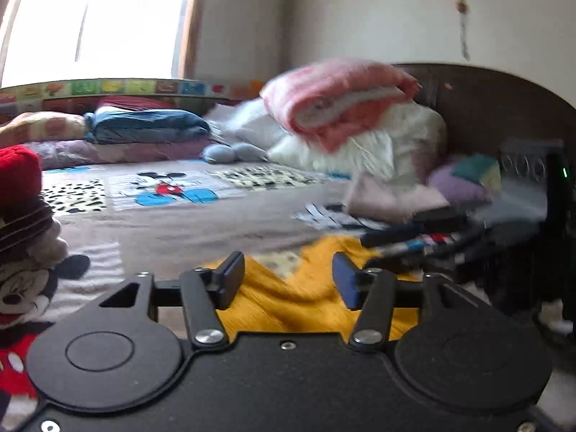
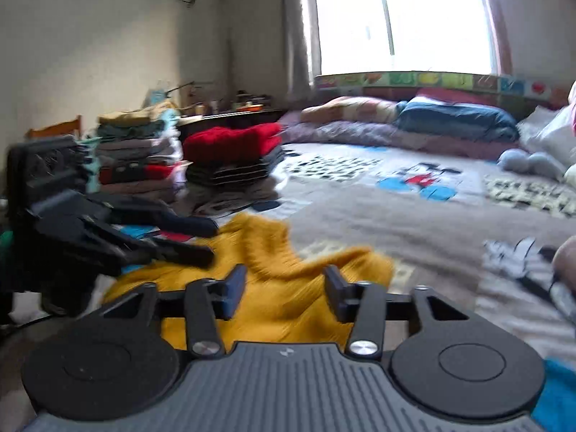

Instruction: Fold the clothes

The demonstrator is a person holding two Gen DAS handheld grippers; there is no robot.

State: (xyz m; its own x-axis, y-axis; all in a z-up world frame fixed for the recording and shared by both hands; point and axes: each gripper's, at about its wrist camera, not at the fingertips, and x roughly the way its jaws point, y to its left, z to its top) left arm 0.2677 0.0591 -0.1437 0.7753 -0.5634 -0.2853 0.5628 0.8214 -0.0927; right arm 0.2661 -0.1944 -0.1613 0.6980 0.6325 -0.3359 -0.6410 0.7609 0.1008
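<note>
A mustard-yellow knit garment (image 1: 302, 298) lies crumpled on the bed; it also shows in the right wrist view (image 2: 273, 280). My left gripper (image 1: 288, 280) is open just above it, jaws wide apart with nothing between them. My right gripper (image 2: 284, 291) is open too, above the same garment. The left gripper (image 2: 201, 241) shows at the left of the right wrist view, over the garment's edge. The right gripper (image 1: 403, 243) shows blurred at the right of the left wrist view.
Two stacks of folded clothes (image 2: 144, 154), one topped by a red knit (image 2: 230, 140), stand at the bed's left. A Mickey Mouse sheet (image 1: 169, 190) covers the bed. A pink blanket (image 1: 334, 97) lies on white pillows. A Mickey plush (image 1: 21, 295) sits near left.
</note>
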